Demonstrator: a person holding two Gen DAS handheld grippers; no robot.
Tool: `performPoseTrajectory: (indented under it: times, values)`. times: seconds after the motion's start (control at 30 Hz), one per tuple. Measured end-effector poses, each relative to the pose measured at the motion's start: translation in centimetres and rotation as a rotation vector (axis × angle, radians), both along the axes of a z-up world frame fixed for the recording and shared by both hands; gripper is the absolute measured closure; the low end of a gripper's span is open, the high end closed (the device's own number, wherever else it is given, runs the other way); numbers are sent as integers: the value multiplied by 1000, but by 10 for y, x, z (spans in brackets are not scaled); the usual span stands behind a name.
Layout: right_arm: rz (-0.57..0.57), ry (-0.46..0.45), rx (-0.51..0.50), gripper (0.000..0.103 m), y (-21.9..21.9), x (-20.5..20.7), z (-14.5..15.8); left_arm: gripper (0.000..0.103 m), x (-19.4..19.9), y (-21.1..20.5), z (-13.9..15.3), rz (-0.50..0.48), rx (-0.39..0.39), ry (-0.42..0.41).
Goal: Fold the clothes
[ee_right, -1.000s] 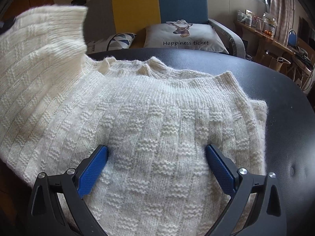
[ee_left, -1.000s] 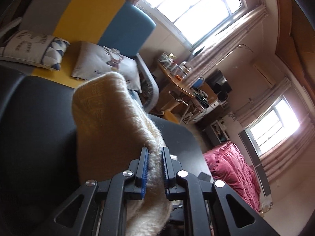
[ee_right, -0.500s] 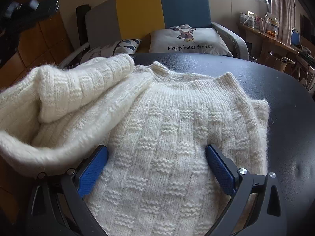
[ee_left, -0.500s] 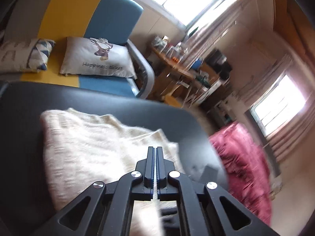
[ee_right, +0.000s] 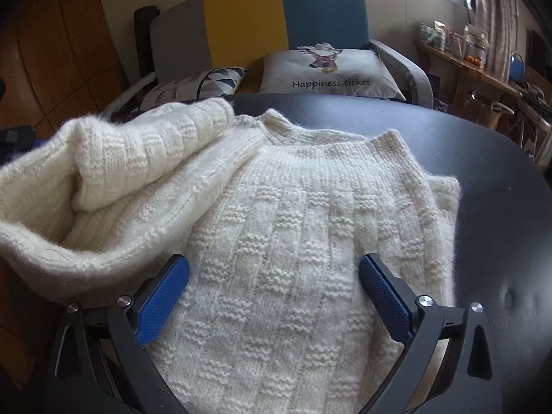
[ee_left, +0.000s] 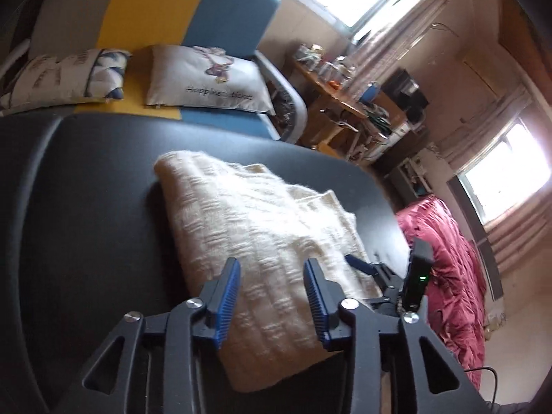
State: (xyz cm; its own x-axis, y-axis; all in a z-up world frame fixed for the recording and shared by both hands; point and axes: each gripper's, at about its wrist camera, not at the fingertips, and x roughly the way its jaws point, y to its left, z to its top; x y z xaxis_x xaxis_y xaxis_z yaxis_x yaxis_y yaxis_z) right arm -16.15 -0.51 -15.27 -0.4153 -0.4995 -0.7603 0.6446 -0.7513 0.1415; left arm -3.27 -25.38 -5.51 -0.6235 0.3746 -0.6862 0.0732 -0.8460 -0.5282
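1. We are looking down at the cream-white chunky knitted sweater (ee_right: 293, 241), and it is lying spread across the black padded tabletop (ee_right: 500, 207), collar pointing away from us toward the armchair.
2. Our right gripper (ee_right: 274, 291) is hovering low over the sweater's body with its jaws spread wide, holding nothing; the blue ribbed pads (ee_right: 162, 296) are sitting either side of the basket-weave panel.
3. Through the left wrist camera, our left gripper (ee_left: 272, 298) is showing its jaws parted too, nothing between them, poised over the near end of the same sweater (ee_left: 262, 241).
4. On the left side of the right wrist view, one thick part of the sweater, a ribbed edge on it, is lying doubled over onto the body, forming a puffy roll.
5. From the left wrist camera we are also catching the right gripper (ee_left: 358, 262) at the sweater's far edge, with a small black box showing a green light (ee_left: 419, 276) mounted on it.
6. Beyond the tabletop, the grey, yellow and blue armchair (ee_right: 262, 17) is carrying a pale cushion printed with a deer and the words "Happiness ticket" (ee_right: 327, 69), plus a patterned cushion with blue triangles (ee_right: 193, 86) beside it.
7. Off to the right in the left wrist view, a crimson quilted blanket (ee_left: 445, 265) is lying heaped beyond the tabletop's edge.
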Motion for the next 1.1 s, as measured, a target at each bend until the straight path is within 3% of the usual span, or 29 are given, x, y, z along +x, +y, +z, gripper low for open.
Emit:
performPoseTrajectory:
  times: [0.13,0.43,0.73,0.93,1.1]
  values:
    - [-9,-7,12,2,7,1,-3,50,-22,16,11,-78,-16,-39]
    - [-13,-12,-18,2,10,2,0,50,-78,43,13,-198,-114,-226]
    - [-2,-6,-42,2,16,-1,-4,47,-116,73,2,-347,-317,-379]
    - [3,-20,-75,2,20,-4,-5,47,-132,90,-21,-381,-353,-474]
    - [8,-23,-90,2,23,-6,-5,49,-134,127,-40,-477,-526,-534]
